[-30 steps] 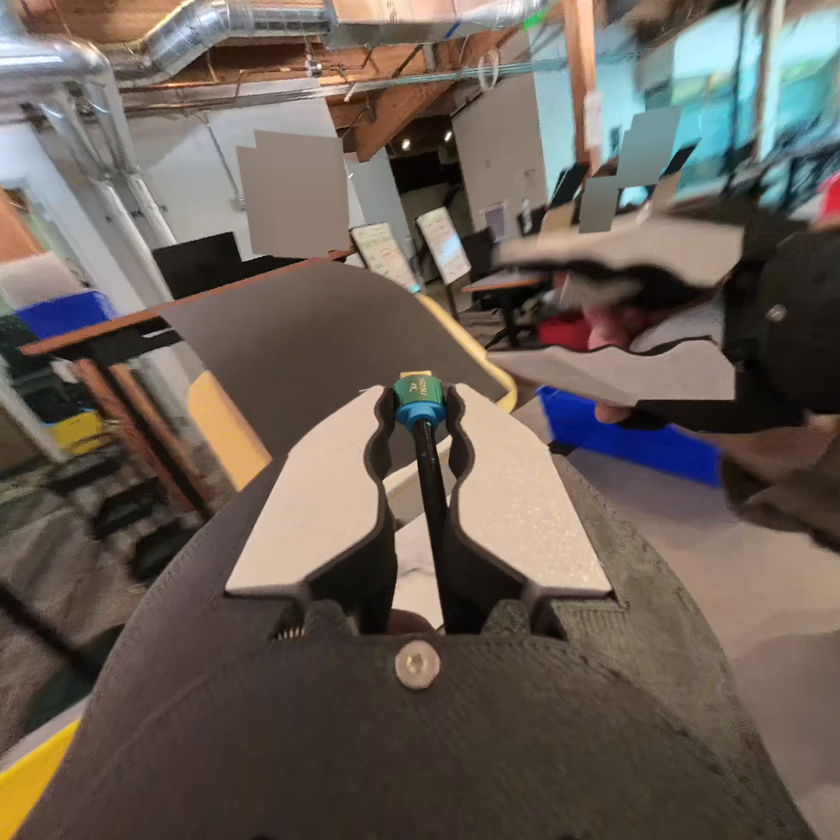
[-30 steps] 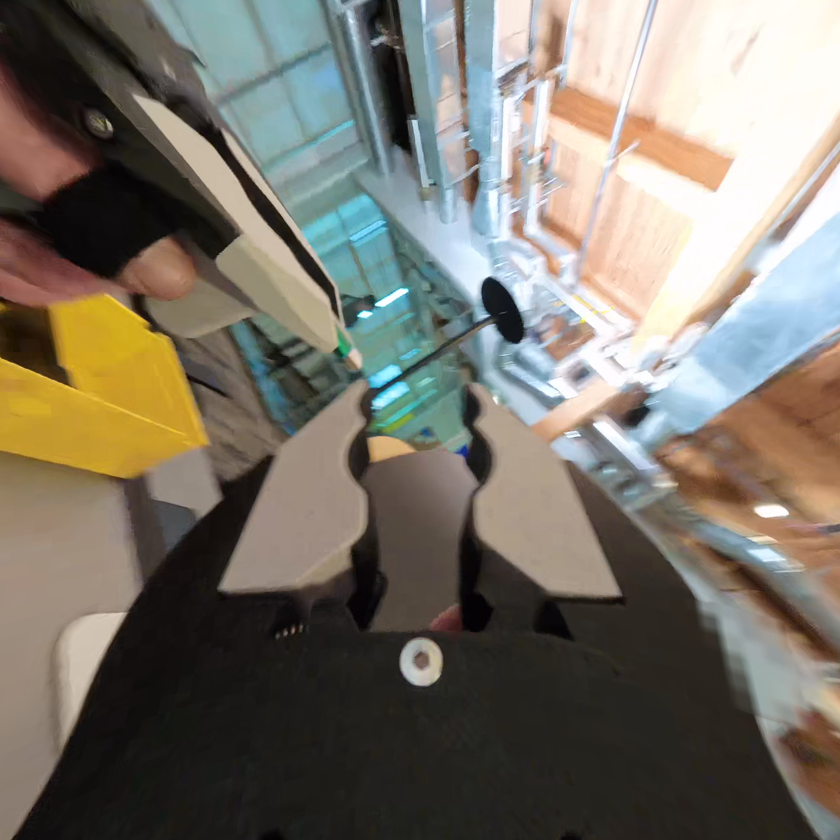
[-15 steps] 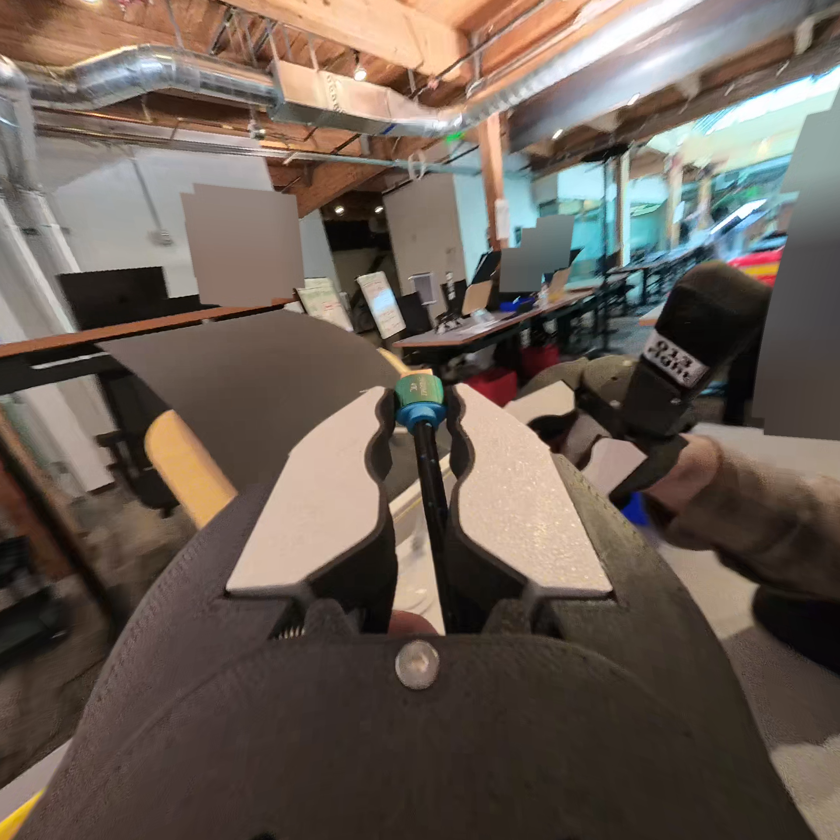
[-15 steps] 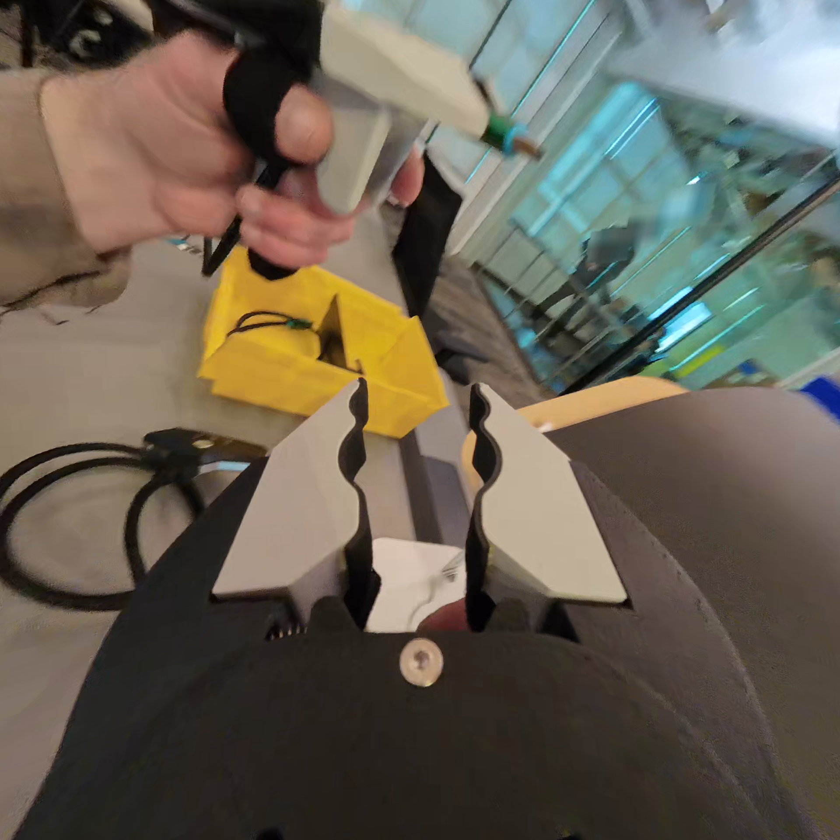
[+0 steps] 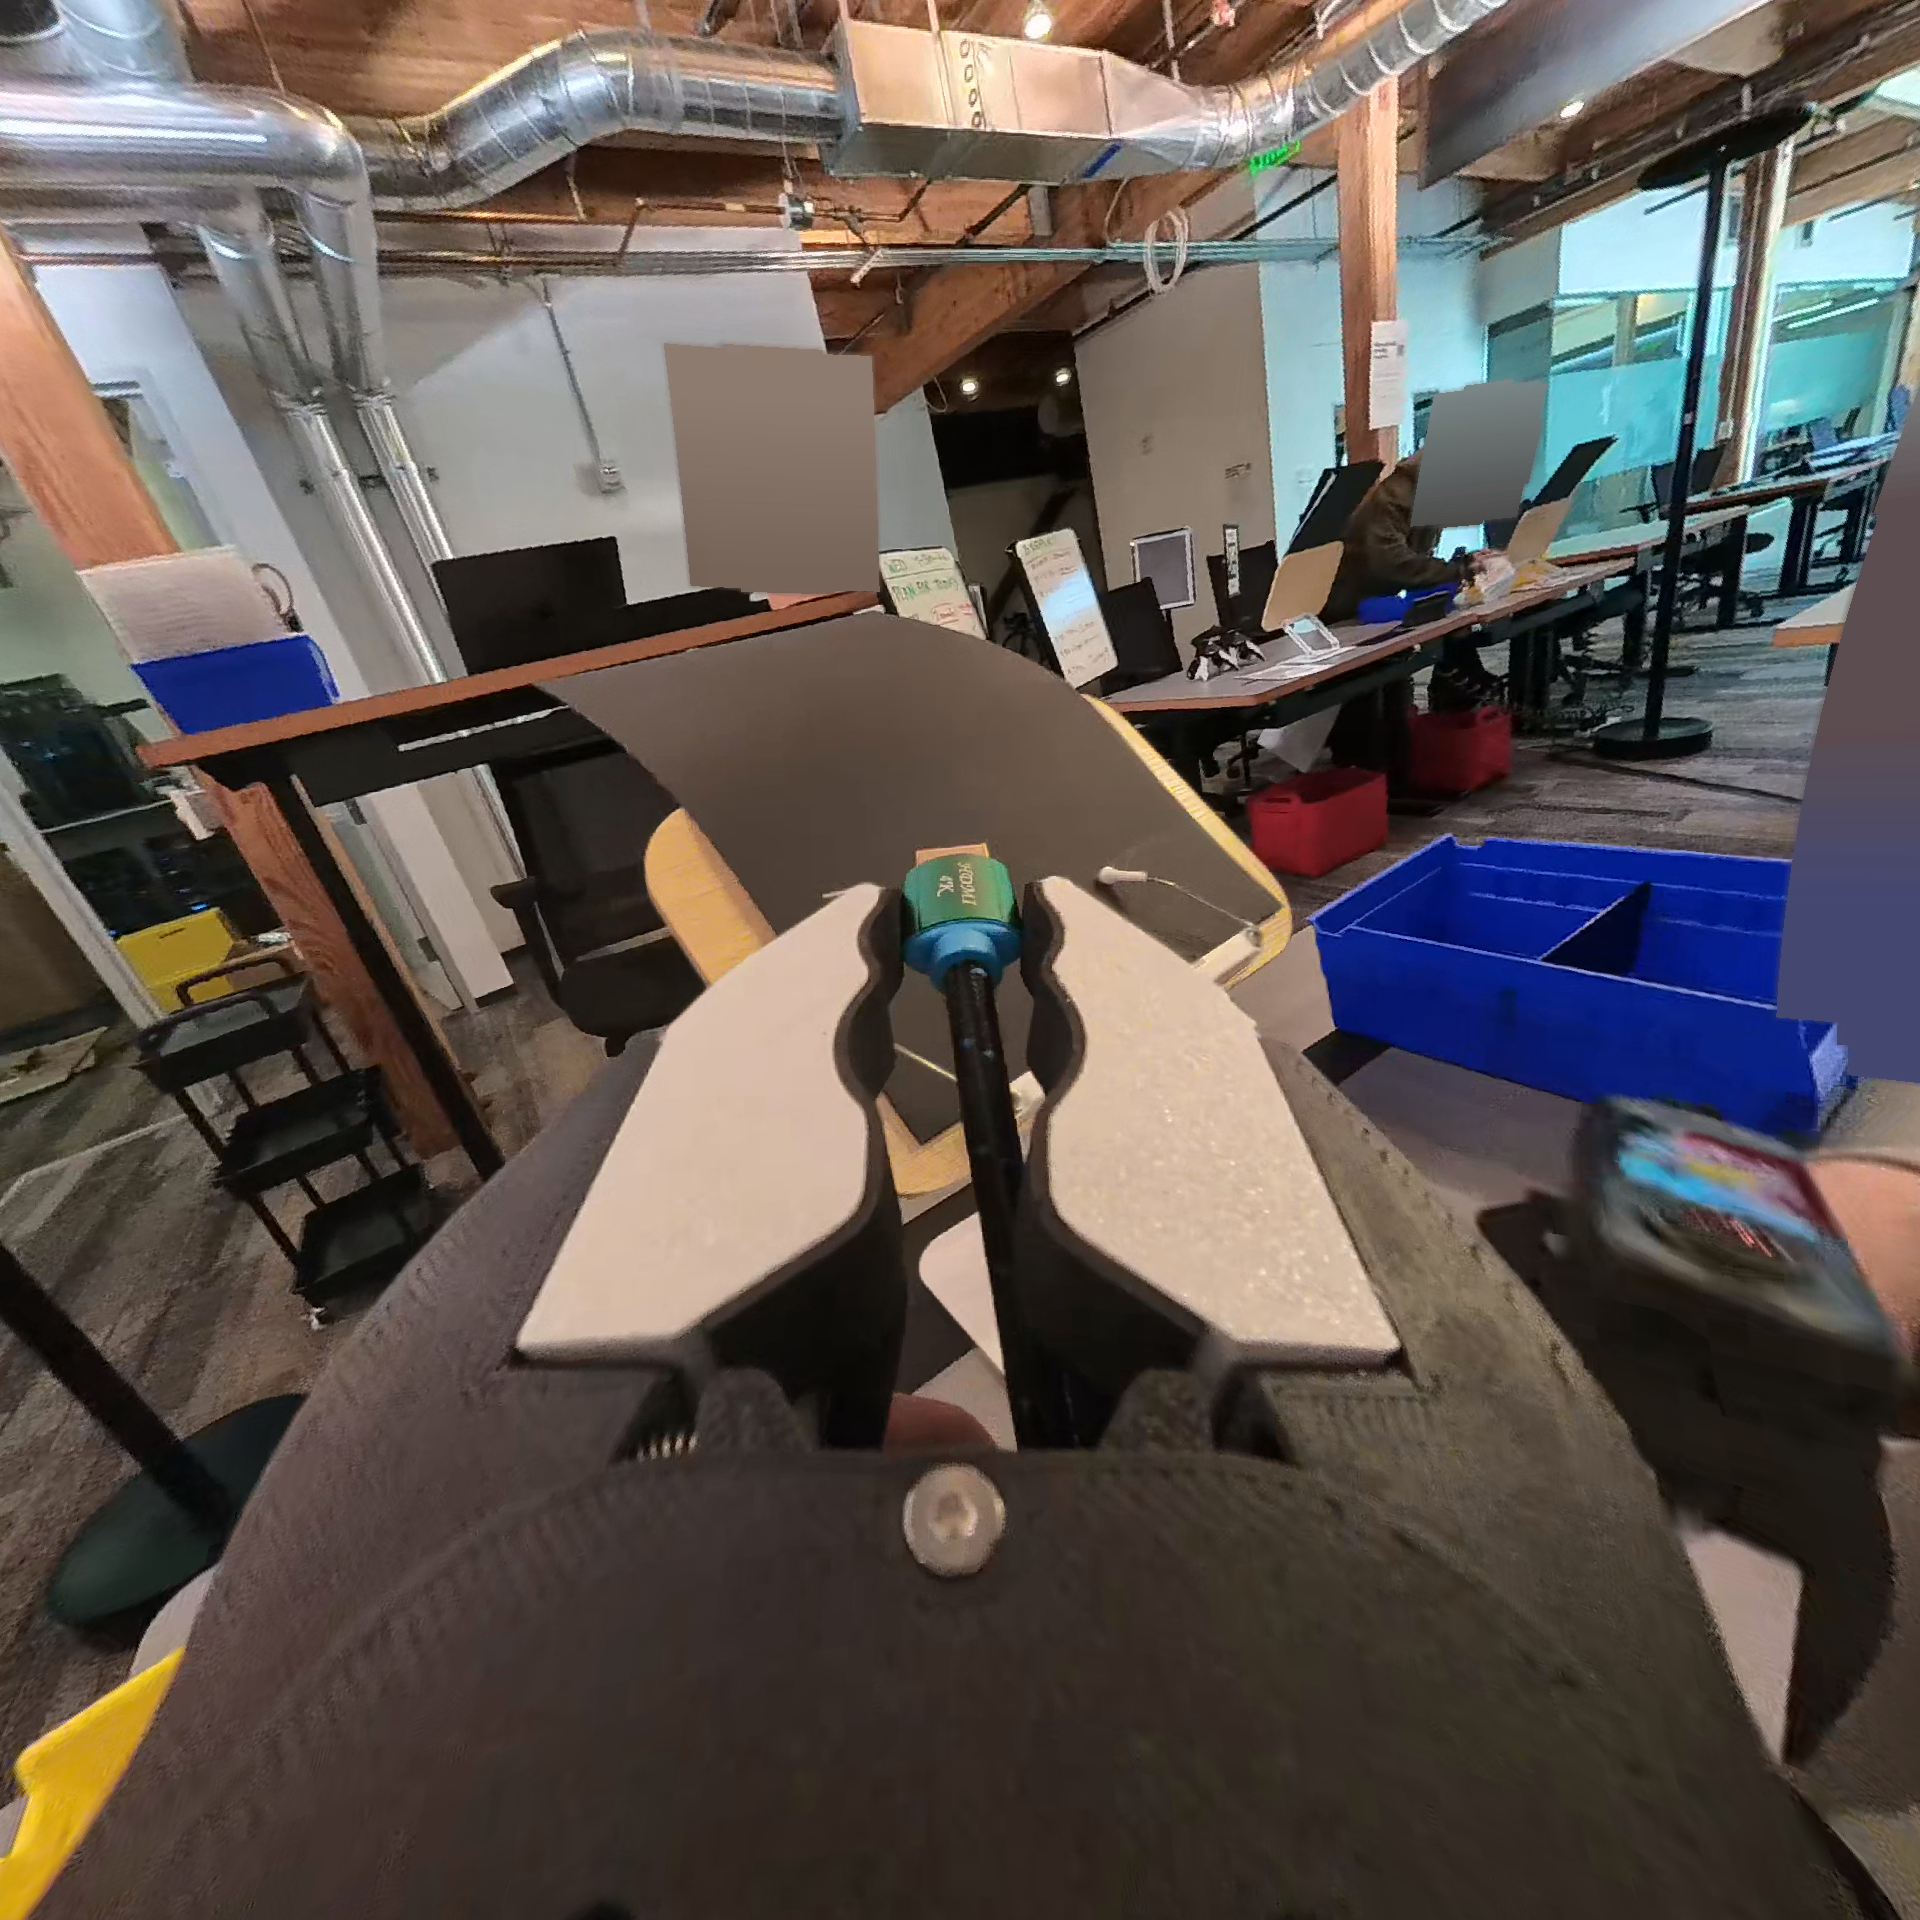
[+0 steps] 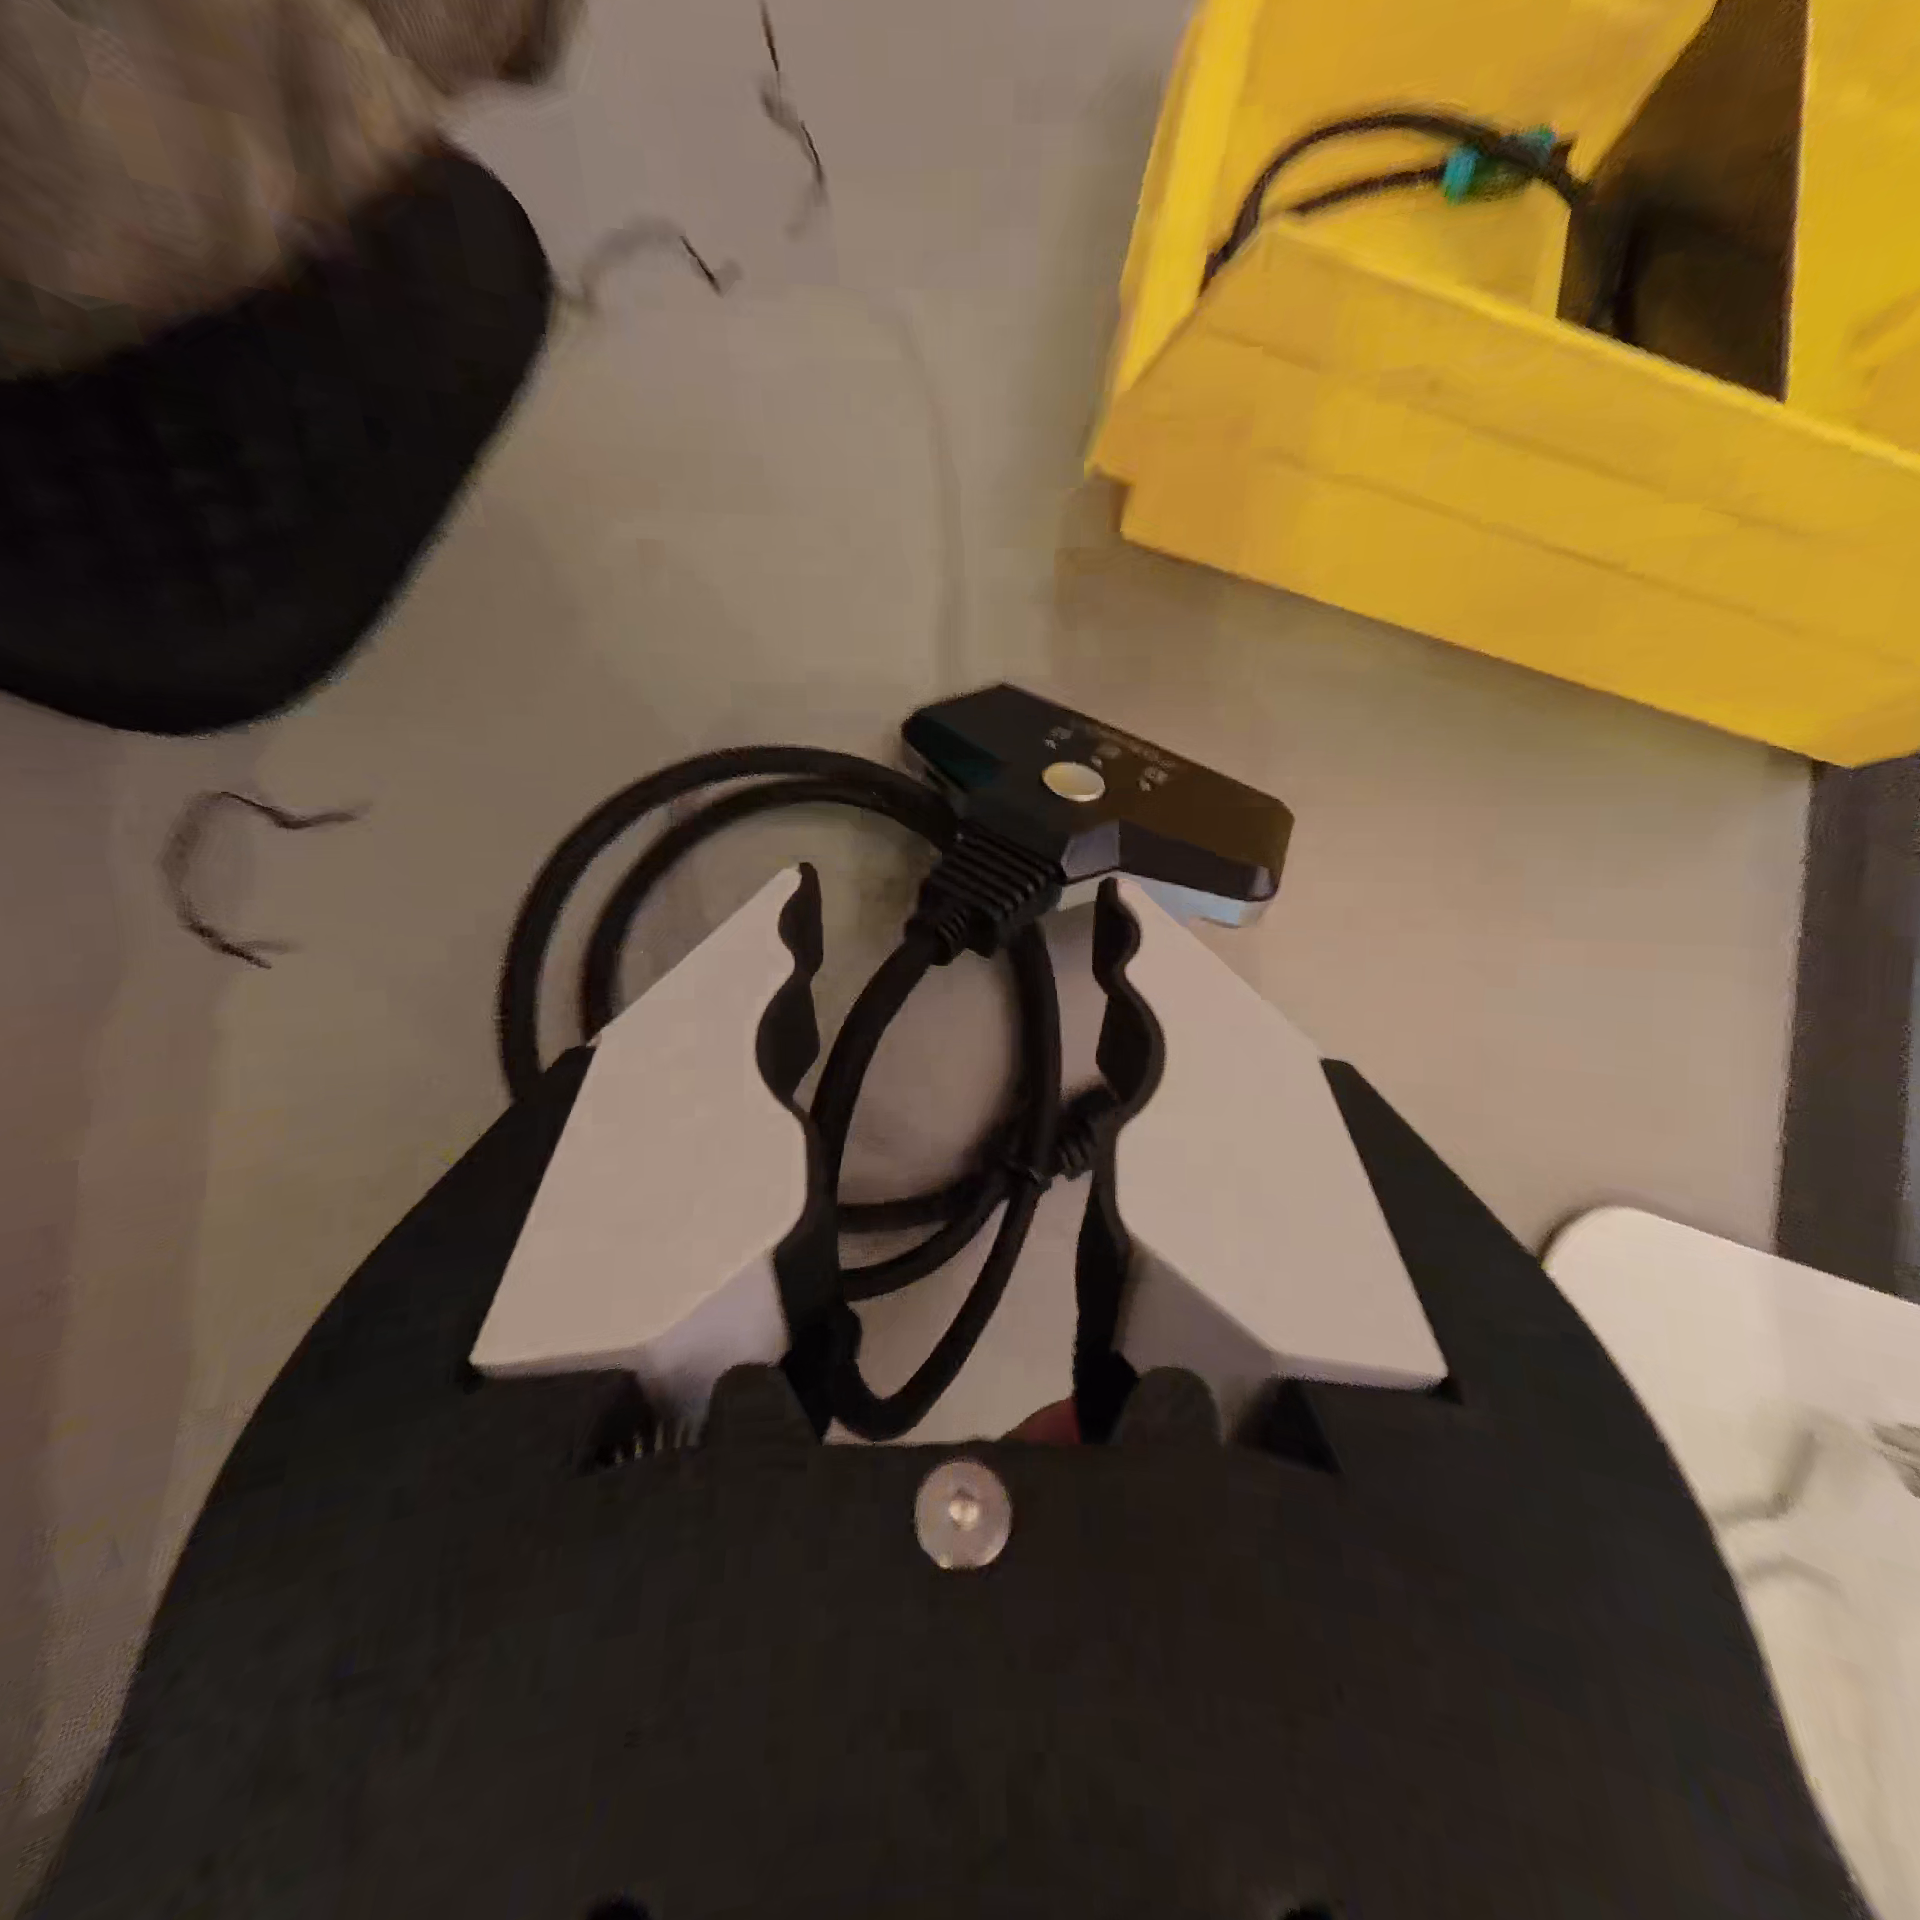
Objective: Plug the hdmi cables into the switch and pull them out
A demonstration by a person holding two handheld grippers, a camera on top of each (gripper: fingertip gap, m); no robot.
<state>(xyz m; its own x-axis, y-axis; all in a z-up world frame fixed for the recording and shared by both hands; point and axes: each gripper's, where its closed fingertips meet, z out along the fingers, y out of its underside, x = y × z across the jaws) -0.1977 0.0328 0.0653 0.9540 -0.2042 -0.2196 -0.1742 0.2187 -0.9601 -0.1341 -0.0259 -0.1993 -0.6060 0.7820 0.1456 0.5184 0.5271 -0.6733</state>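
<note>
Fingers (image 5: 1143,1122) pinch green HDMI plug (image 5: 958,900) — right gripper (image 6: 961,904) gapes over switch (image 6: 1101,795).

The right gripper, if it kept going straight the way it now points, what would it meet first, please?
Probably the black HDMI switch, just past the open right gripper, at the ribbed end of its coiled cable. Depth is unclear, so the cable loops between the fingers might touch first.

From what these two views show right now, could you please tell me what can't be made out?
- Switch ports: right wrist view, they face away from the camera.
- HDMI plug tip: left wrist view, only a sliver shows past its green shell.
- Cable end in the yellow bin: right wrist view, blurred, partly behind the divider.
- Dark object at upper left: right wrist view, motion-blurred.
</note>
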